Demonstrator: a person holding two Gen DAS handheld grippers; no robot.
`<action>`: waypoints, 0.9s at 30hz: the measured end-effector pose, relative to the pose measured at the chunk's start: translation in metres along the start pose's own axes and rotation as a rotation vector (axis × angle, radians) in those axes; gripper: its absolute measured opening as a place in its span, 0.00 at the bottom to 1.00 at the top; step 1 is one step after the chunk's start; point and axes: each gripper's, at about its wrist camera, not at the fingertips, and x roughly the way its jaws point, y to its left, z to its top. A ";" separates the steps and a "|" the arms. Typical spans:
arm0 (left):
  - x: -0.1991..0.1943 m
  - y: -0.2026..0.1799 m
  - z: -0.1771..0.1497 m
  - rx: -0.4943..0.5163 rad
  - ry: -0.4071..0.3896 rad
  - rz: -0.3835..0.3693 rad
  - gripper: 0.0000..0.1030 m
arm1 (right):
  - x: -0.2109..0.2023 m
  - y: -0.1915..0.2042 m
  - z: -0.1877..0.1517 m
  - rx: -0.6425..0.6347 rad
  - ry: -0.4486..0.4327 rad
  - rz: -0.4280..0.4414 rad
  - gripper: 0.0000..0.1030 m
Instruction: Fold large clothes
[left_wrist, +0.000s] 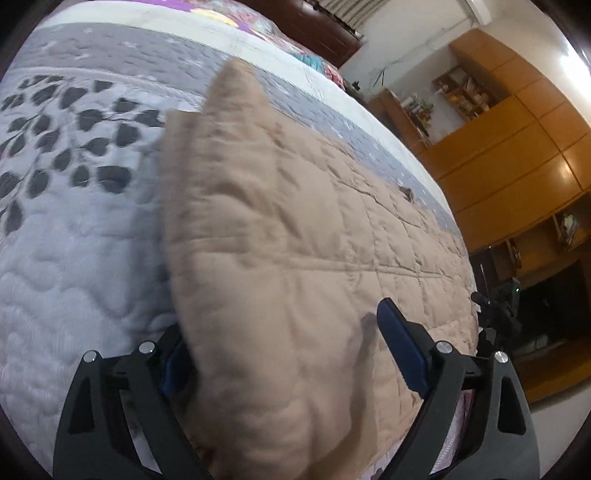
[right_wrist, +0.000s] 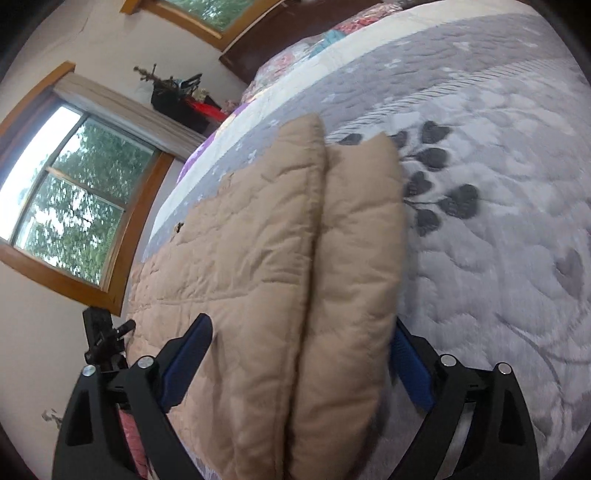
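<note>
A tan quilted blanket (left_wrist: 295, 229) lies on a grey bedspread with dark leaf print (left_wrist: 74, 192). In the left wrist view a thick folded edge of it rises between the fingers of my left gripper (left_wrist: 284, 350), whose jaws stand wide apart around the fold, the left blue pad (left_wrist: 173, 373) half hidden behind it. In the right wrist view the blanket (right_wrist: 258, 258) shows two stacked folded layers running away from me. My right gripper (right_wrist: 303, 365) straddles them with its jaws wide open, and its right pad (right_wrist: 410, 369) is partly hidden.
The bedspread (right_wrist: 498, 221) stretches to the far side, with a colourful patchwork quilt (left_wrist: 317, 62) near the dark headboard. Wooden cabinets (left_wrist: 517, 166) stand beyond the bed in the left view, a window (right_wrist: 74, 206) in the right. A black tripod device (left_wrist: 498, 306) stands by the bed edge.
</note>
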 end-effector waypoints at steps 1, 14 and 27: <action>0.004 -0.002 0.003 0.008 0.002 0.013 0.85 | 0.006 0.005 0.002 -0.013 0.005 -0.020 0.84; -0.021 -0.025 -0.001 -0.034 -0.107 -0.002 0.18 | -0.022 0.042 0.001 -0.050 -0.035 0.049 0.19; -0.130 -0.091 -0.069 0.121 -0.245 -0.016 0.15 | -0.111 0.116 -0.070 -0.229 -0.115 0.097 0.18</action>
